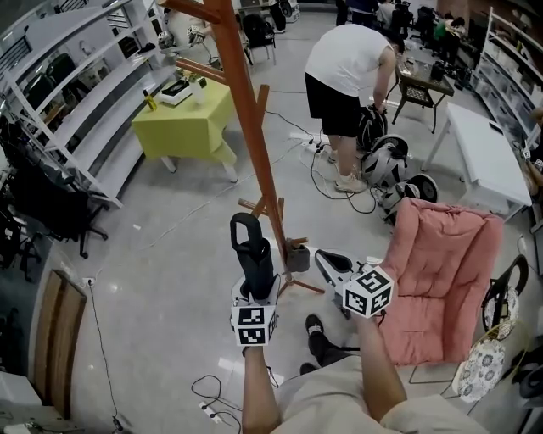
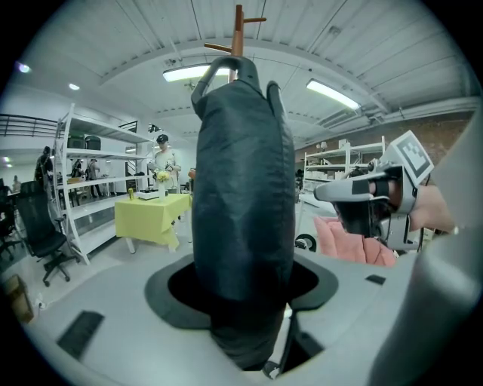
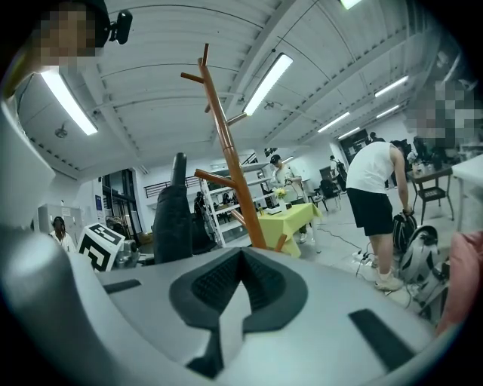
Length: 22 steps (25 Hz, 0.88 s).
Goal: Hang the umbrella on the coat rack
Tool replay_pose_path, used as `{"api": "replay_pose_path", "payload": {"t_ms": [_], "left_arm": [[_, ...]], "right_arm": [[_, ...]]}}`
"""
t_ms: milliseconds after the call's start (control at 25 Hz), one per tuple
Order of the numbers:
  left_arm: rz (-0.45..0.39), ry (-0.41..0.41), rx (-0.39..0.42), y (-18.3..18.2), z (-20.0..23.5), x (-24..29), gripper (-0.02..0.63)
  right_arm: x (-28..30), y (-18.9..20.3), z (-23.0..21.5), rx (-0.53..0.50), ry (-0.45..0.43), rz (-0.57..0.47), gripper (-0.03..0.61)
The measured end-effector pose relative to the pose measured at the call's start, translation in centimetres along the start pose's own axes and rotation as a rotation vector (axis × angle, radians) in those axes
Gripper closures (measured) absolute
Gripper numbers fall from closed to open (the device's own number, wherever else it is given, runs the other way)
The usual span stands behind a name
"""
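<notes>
The left hand-held gripper is clamped on the folded black umbrella. Its jaws stand wide apart around the lower end of the bundle, and the umbrella rises upright out of them, its looped strap at the top. In the left gripper view the umbrella fills the space between the jaws, and the top pegs of the wooden coat rack show directly beyond and above it.

In the head view the coat rack stands just ahead of this hand-held gripper. The umbrella is close in front of its lower pole, not hung on any peg.

The right hand-held gripper is just to the right of the left one, at about the same height. Its jaws are closed together with nothing between them. From its own view the coat rack is straight ahead, and the umbrella stands to the left, apart from the pole.

Farther ahead and left is a bench with a yellow cloth. A pink cushioned chair is to the right of the right hand-held gripper.
</notes>
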<state>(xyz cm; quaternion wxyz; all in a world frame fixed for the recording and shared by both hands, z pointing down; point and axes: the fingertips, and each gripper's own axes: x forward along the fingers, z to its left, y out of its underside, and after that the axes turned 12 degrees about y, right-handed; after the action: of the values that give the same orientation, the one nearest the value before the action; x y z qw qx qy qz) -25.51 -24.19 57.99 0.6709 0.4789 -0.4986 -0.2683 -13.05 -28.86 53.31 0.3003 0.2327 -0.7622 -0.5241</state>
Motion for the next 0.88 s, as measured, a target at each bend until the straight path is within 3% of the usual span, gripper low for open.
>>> {"api": "replay_pose_path", "payload": {"t_ms": [880], "left_arm": [[0.003, 0.058, -0.016, -0.3, -0.5, 2.9, 0.356]], "right_arm": [[0.8, 0.7, -2.2, -0.007, 0.037, 0.032, 0.575]]}}
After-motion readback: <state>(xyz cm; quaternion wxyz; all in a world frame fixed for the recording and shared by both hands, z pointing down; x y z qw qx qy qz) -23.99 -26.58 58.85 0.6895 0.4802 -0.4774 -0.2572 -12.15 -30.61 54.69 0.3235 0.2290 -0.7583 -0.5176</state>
